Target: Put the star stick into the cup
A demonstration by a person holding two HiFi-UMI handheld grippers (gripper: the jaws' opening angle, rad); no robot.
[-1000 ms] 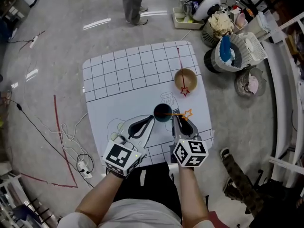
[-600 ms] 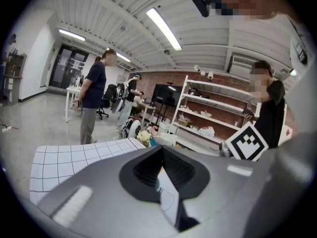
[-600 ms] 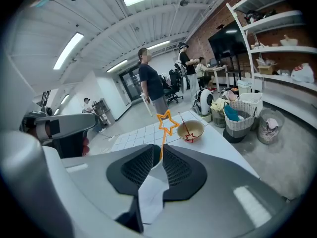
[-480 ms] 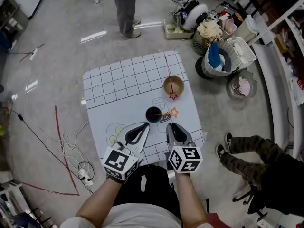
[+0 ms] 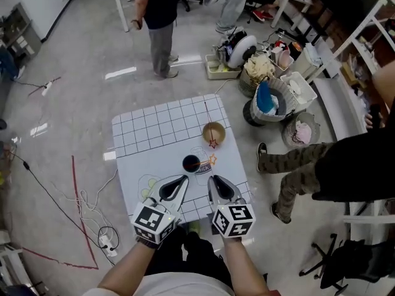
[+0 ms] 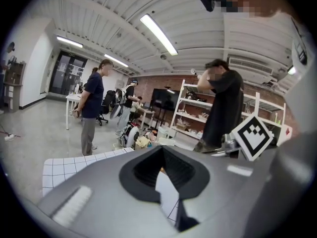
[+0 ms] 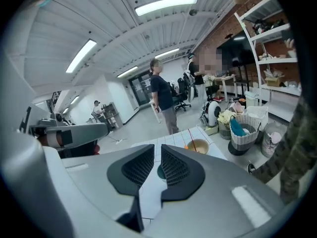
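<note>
A dark cup (image 5: 191, 163) stands in the middle of the white gridded table (image 5: 154, 128). An orange star stick (image 5: 212, 160) leans out of the cup, its star hanging over the right rim. Behind it is a tan bowl (image 5: 213, 132) with a red star stick (image 5: 208, 121) across it. My left gripper (image 5: 181, 181) is near the table's front edge, jaws meeting at the tips, holding nothing. My right gripper (image 5: 212, 181) is beside it, a narrow gap between its pads, empty, short of the cup. In the right gripper view the cup (image 7: 159, 172) shows through that gap, with the bowl (image 7: 198, 146) beyond.
Baskets and a bin (image 5: 271, 100) with clutter stand right of the table. A person in camouflage trousers (image 5: 290, 165) is close by the table's right side. Another person (image 5: 159, 17) stands behind the table. Cables and red tape (image 5: 74, 184) lie on the floor at left.
Both grippers have drawn back toward me from the cup, and the right one has left the orange star stick in the cup. A person has stepped in at the right.
</note>
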